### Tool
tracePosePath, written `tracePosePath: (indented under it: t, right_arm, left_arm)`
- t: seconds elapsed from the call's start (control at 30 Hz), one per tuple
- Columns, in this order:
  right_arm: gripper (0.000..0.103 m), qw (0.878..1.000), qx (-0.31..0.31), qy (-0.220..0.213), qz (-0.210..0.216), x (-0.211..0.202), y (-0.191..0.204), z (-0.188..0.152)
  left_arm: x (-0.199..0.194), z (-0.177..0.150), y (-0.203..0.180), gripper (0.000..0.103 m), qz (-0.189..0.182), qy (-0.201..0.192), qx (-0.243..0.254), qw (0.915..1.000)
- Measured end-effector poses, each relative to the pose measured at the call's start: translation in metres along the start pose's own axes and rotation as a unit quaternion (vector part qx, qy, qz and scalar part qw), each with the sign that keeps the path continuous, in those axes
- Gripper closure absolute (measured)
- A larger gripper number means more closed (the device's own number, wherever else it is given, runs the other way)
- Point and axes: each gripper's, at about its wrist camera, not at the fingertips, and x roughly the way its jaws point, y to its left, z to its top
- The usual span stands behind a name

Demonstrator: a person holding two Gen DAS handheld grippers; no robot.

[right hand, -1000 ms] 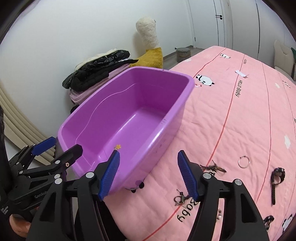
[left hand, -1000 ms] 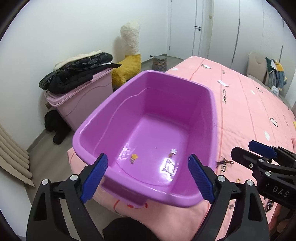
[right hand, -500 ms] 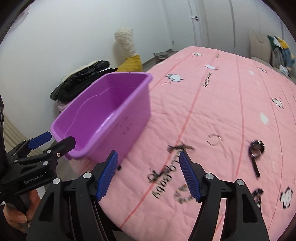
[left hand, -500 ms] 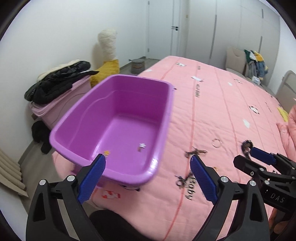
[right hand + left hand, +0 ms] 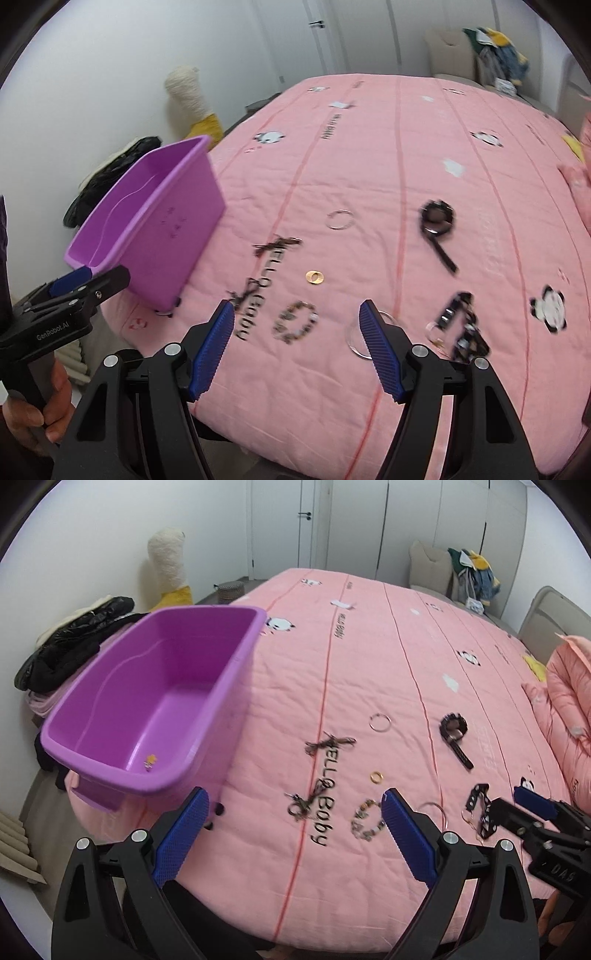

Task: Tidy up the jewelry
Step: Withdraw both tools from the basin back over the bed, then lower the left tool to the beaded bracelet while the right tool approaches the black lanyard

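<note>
My left gripper [image 5: 291, 829] gapes wide, my right gripper [image 5: 297, 345] half-spread, both having just opened — nothing between the jaws; the beaded bracelet [image 5: 295, 320] lies on the pink bedspread [image 5: 388, 155] just ahead between my right fingers; the black strap [image 5: 437, 234] beyond runs diagonally, loop end away.

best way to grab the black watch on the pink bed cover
Grip the black watch by its straight strap tail, coming from above with fingers across the strap's width. The tail lies flat, narrow and clear of the round coiled end, so it fits between fingers more easily.
</note>
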Motion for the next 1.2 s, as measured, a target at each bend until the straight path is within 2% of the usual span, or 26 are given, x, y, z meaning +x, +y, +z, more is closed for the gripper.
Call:
tracePosePath:
  t: [0.23,0.53,0.7,1.2]
  right_arm:
    - [0.036,0.998,0.048,0.000,-0.028,-0.012,-0.049,-0.028]
    - [0.036,0.995,0.083,0.007,-0.055,-0.013,-0.093,-0.057]
    - [0.036,0.993,0.101,0.010,-0.059,-0.007,-0.110,-0.063]
    - [0.036,0.992,0.104,0.018,-0.069,0.018,-0.138,-0.061]
  left_arm:
    - [0.019,-0.020,-0.025,0.010,-0.013,0.023,0.013,0.9996]
    - [0.044,-0.041,-0.055,0.010,-0.021,0.052,0.033,0.9979]
    - [0.056,-0.050,-0.062,0.010,-0.020,0.064,0.039,0.9970]
    - [0.094,-0.050,-0.079,0.010,-0.014,0.085,0.044,0.9953]
